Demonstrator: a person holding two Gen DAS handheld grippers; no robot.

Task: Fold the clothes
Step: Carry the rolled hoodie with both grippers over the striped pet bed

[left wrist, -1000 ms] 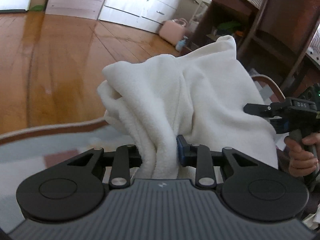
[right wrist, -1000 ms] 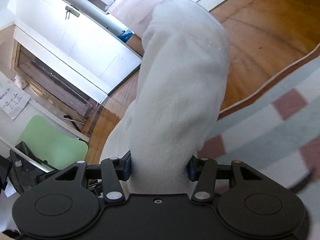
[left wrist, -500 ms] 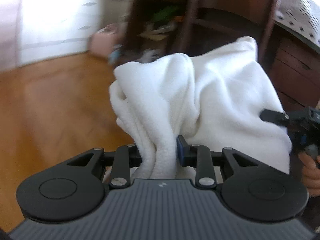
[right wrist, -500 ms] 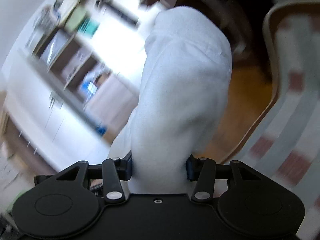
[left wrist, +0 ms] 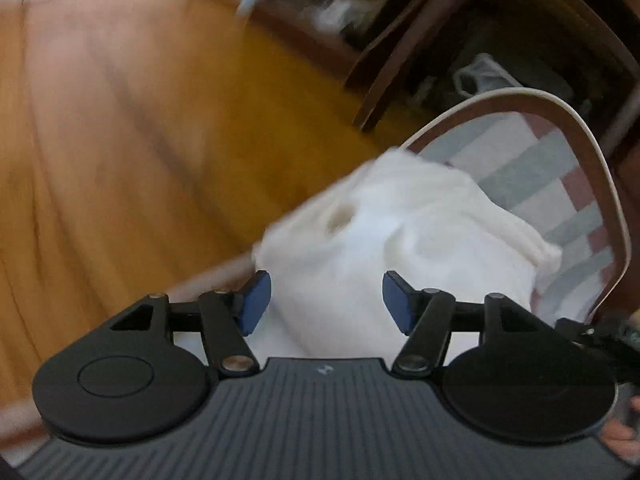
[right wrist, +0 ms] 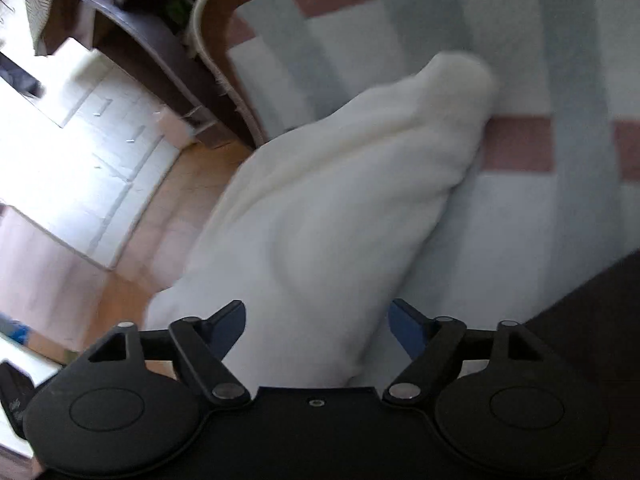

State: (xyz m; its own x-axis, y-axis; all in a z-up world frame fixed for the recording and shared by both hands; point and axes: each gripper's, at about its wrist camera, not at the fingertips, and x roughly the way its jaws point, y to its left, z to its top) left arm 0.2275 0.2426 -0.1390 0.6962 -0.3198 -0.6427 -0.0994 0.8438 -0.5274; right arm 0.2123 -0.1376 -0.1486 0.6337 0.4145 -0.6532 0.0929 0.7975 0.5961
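A white fleece garment (left wrist: 404,248) lies bunched near the corner of a striped rug (left wrist: 560,184). My left gripper (left wrist: 326,300) is opening; the cloth sits between its blue pads (left wrist: 254,300) but they stand off it. In the right wrist view the same white garment (right wrist: 340,208) stretches away over the striped rug (right wrist: 540,216). My right gripper (right wrist: 318,328) is opening wide too, with the cloth loose between its pads (right wrist: 406,328). The picture is blurred by motion.
Wooden floor (left wrist: 120,140) lies left of the rug. A dark wooden chair or shelf frame (left wrist: 400,52) stands just beyond the rug's corner. White drawers (right wrist: 80,128) stand at the far side. A person's hand (left wrist: 620,440) with the other gripper shows at the lower right edge.
Both grippers swung from over the wooden floor to the rug's corner and came lower. Both let go of the white garment, which now rests on the rug.
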